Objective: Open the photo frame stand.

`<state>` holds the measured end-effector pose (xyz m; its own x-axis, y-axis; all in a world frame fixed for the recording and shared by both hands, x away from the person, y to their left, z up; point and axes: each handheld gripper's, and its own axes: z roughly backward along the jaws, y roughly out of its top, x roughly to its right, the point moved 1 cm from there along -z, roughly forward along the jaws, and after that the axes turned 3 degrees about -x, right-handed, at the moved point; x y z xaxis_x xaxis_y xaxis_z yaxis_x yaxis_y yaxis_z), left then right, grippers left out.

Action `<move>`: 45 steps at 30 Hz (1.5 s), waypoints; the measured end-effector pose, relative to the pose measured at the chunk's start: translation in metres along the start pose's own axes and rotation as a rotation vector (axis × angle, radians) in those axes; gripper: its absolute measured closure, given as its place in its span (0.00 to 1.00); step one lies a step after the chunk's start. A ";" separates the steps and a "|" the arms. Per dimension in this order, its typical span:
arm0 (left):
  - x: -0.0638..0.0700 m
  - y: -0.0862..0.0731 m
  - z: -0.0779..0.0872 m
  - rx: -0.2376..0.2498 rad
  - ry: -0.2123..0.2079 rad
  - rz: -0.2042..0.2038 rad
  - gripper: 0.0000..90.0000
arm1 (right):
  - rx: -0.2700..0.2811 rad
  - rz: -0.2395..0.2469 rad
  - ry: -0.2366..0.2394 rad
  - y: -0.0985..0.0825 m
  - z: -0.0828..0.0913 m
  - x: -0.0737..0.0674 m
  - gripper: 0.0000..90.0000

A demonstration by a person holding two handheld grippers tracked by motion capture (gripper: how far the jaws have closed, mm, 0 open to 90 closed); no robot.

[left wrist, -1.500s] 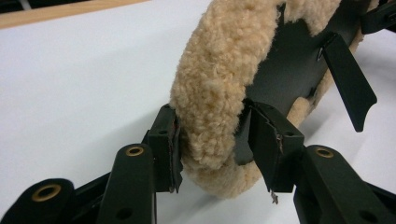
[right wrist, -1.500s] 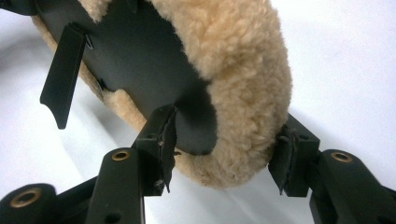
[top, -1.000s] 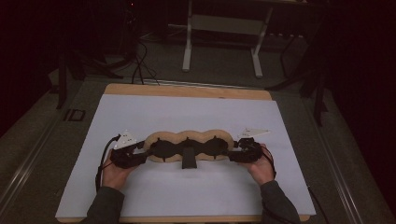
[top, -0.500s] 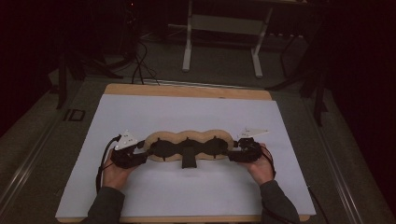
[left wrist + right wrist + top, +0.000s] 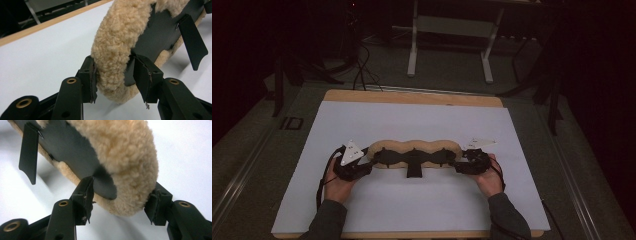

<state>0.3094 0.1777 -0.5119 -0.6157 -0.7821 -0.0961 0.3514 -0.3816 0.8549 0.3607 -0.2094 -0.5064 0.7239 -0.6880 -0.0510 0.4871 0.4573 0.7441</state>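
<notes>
**A:** Two grippers hold one fleece pad (image 5: 414,148) by its ends. What does the high view show?

**B:** A white mat (image 5: 412,200) covers a wooden table (image 5: 412,97). The pad lies across the mat's middle, nearer the near edge, long side running left to right. It is tan and woolly, with a black strap (image 5: 412,158) along its near side. The left gripper (image 5: 362,165) is at the pad's left end, the right gripper (image 5: 459,164) at its right end. A hand sits behind each.

**A:** And the left gripper view?

**B:** The pad's rounded end (image 5: 117,57) sits between the jaws. One pad of the gripper presses the fleece; the other meets the black strap (image 5: 160,37). The jaws are spread wide and pinch that end. A black tab (image 5: 193,43) hangs off the strap farther along.

**A:** The right gripper view?

**B:** Much the same, mirrored. The woolly end (image 5: 130,170) fills the gap between the jaws, which pinch it, one on the strap (image 5: 75,147) side and one on fleece. A black tab (image 5: 28,153) hangs beyond. White mat (image 5: 185,152) lies behind.
</notes>
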 end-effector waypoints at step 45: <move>0.010 -0.001 -0.007 -0.028 0.076 -0.058 0.59 | 0.012 0.041 -0.072 -0.009 -0.004 -0.005 0.49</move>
<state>0.3077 0.1671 -0.5175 -0.5807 -0.7930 -0.1845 0.3365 -0.4401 0.8325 0.3550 -0.2080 -0.5151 0.7054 -0.7082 0.0274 0.4520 0.4792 0.7524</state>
